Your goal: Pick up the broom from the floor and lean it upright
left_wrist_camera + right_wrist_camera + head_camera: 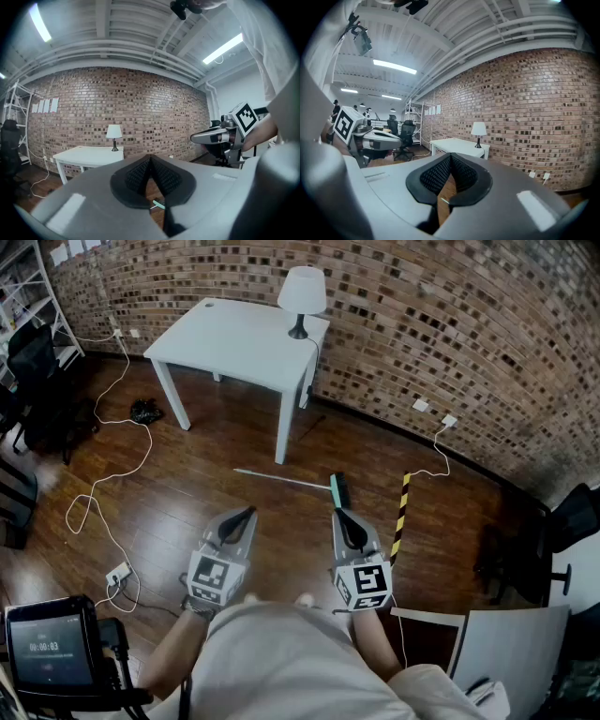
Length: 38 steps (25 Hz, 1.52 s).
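Observation:
The broom lies flat on the wooden floor, its thin white handle pointing left and its dark and green head at the right. My right gripper hovers just short of the head, shut and empty. To its left my left gripper is level with it, also shut with nothing held. In the left gripper view the jaws meet at their tips, and a bit of the green broom head shows below them. The right gripper view has its jaws closed over bare floor.
A white table with a lamp stands against the brick wall beyond the broom. White cables trail over the floor at left. A yellow and black striped bar lies right of the broom. Office chairs stand at the far left.

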{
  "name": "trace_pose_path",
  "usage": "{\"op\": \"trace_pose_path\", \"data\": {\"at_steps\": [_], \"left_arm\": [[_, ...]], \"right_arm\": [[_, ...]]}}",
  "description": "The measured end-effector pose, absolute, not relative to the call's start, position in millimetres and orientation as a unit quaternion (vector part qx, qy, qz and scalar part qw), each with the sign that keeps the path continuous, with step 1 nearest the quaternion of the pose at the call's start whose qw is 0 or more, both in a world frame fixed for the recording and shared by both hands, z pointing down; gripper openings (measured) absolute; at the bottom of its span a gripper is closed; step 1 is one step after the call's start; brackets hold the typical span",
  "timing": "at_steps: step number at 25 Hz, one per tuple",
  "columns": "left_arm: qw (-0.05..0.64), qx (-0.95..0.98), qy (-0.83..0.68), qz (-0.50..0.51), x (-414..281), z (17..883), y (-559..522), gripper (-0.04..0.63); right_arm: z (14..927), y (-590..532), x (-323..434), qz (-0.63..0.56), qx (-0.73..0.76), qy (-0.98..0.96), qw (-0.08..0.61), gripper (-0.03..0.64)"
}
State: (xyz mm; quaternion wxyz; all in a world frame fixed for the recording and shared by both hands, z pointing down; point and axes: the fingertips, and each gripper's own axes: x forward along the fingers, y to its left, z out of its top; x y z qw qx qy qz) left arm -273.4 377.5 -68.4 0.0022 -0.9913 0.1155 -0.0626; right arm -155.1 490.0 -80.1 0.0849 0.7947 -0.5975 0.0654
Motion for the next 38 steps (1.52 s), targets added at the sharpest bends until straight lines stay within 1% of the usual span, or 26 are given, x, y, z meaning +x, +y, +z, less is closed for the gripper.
{"op": "trace_pose_path", "data": {"at_steps": [3,6,10,18,23,26,32,38], "left_arm": [[0.002,-0.991,0.114,-0.064,-282.4,-66.4,369.7,0.0],[-0.014,-0.991,0.114,-0.066,-294.2,-59.4,359.7,0.0],[-0.03,-0.991,0.114,-0.068,-300.4,-47.7,348.8,0.0],[-0.038,-0.989,0.111,-0.086,-275.2,-33.1,336.3,0.0],[-0.04,-0.986,0.13,-0.094,-235.3,-22.9,305.7,0.0],[-0.027,-0.986,0.138,-0.092,-201.0,-29.6,286.0,0.0],[-0.027,-0.981,0.167,-0.098,-127.4,-23.3,246.0,0.0],[-0.017,-0.979,0.18,-0.099,-50.5,-26.2,220.8,0.0]], "right_arm": [[-76.9,484.4,-160.5,0.063,0.8,-0.591,0.084,0.012],[-76.4,475.8,-169.0,0.059,0.801,-0.589,0.094,0.012],[-74.6,470.8,-168.5,0.054,0.811,-0.576,0.09,0.012],[-53.2,462.9,-140.8,0.082,0.814,-0.568,0.092,0.012],[-29.2,439.0,-89.7,0.109,0.813,-0.568,0.066,0.012],[-27.1,418.4,-52.0,0.109,0.811,-0.572,0.059,0.012],[-32.8,373.4,21.6,0.095,0.795,-0.595,0.074,0.012],[-35.4,349.1,96.5,0.091,0.784,-0.611,0.069,0.012]]}}
